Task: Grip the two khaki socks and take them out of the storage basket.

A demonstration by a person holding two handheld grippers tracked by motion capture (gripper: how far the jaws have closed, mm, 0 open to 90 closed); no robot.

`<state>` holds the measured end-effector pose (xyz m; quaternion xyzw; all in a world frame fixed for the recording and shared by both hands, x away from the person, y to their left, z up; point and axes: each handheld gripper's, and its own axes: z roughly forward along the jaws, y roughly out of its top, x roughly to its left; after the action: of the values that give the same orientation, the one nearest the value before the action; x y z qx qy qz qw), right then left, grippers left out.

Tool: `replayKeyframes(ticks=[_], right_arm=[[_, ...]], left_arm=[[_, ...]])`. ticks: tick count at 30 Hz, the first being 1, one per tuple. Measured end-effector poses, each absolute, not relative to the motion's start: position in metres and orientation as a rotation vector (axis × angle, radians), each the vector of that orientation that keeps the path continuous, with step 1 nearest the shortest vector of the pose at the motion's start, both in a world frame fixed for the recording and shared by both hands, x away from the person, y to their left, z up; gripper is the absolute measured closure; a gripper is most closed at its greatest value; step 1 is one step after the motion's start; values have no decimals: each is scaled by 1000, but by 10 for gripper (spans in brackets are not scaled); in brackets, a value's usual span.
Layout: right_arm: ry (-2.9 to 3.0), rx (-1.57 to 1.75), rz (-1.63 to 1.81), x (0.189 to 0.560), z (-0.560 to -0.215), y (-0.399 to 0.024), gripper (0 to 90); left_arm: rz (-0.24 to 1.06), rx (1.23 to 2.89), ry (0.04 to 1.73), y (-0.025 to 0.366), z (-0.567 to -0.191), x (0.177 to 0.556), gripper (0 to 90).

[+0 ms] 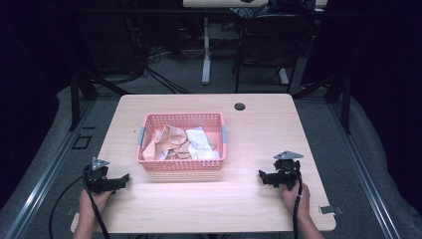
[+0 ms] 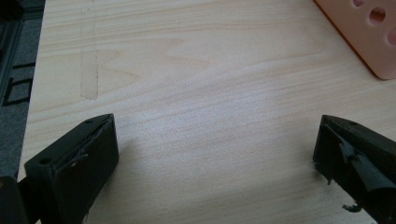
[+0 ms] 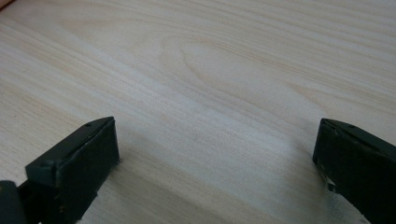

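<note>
High view: a pink basket [image 1: 182,141] of beige and white cloths [image 1: 181,143] sits mid-counter [image 1: 259,129]; the left tool [image 1: 121,180] and right tool [image 1: 263,177] rest near its 2 front corners, holding nothing. Left gripper view: jaws spread wide over bare wood, basket corner [image 2: 373,32] ahead. Right gripper view: jaws likewise spread, empty. Judging by this, nothing is started; every cloth remains inside.
</note>
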<state>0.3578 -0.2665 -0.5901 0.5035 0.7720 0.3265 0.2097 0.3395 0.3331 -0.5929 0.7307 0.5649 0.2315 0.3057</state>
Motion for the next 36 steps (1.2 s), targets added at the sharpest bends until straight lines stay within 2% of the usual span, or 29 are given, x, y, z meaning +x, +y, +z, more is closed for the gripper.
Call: replayKeyframes(ticks=[22, 33, 36], right_arm=[[2147, 1400, 909, 358, -590, -267, 0], [2153, 1399, 904, 358, -590, -267, 0], [2153, 1399, 904, 358, -590, -267, 0]], left_arm=[[647, 1994, 1464, 329, -589, 340, 0], [594, 2009, 1396, 318, -554, 337, 0], [591, 2021, 1442, 316, -545, 337, 0]])
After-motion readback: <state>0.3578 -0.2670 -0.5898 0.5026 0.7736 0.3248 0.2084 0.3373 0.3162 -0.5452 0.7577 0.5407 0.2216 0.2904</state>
